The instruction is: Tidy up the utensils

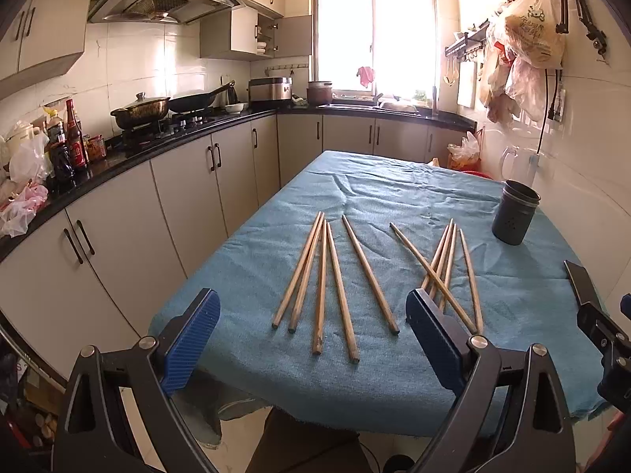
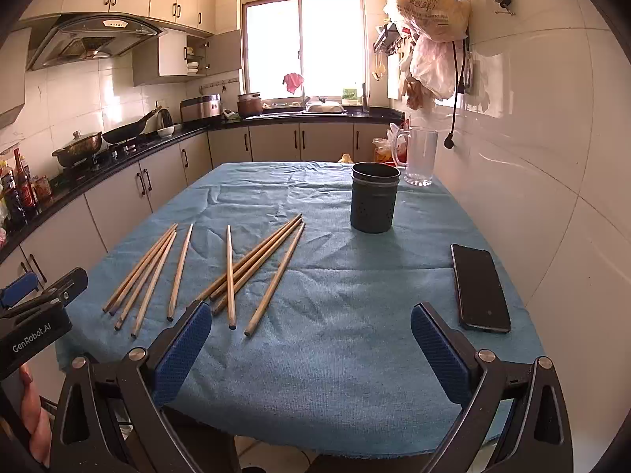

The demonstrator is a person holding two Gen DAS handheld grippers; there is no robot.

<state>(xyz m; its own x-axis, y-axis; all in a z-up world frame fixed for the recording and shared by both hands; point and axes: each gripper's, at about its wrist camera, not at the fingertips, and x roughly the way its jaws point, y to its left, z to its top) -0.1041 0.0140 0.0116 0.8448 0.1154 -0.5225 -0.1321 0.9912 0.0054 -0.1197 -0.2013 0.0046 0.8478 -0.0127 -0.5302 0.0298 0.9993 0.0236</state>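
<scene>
Several wooden chopsticks (image 1: 339, 283) lie loose on the blue tablecloth (image 1: 394, 181); a left group fans out and a right group (image 1: 449, 272) crosses over itself. They also show in the right wrist view (image 2: 230, 272). A dark perforated utensil holder (image 1: 514, 213) stands upright at the right of the table, also in the right wrist view (image 2: 374, 202). My left gripper (image 1: 313, 339) is open and empty, at the table's near edge just before the chopsticks. My right gripper (image 2: 311, 345) is open and empty over the near edge, right of the chopsticks.
A black phone (image 2: 479, 287) lies at the table's right side. A clear glass pitcher (image 2: 420, 155) stands behind the holder by the tiled wall. Kitchen cabinets and a counter with pots and bottles (image 1: 75, 138) run along the left. Plastic bags (image 2: 434, 12) hang on the right wall.
</scene>
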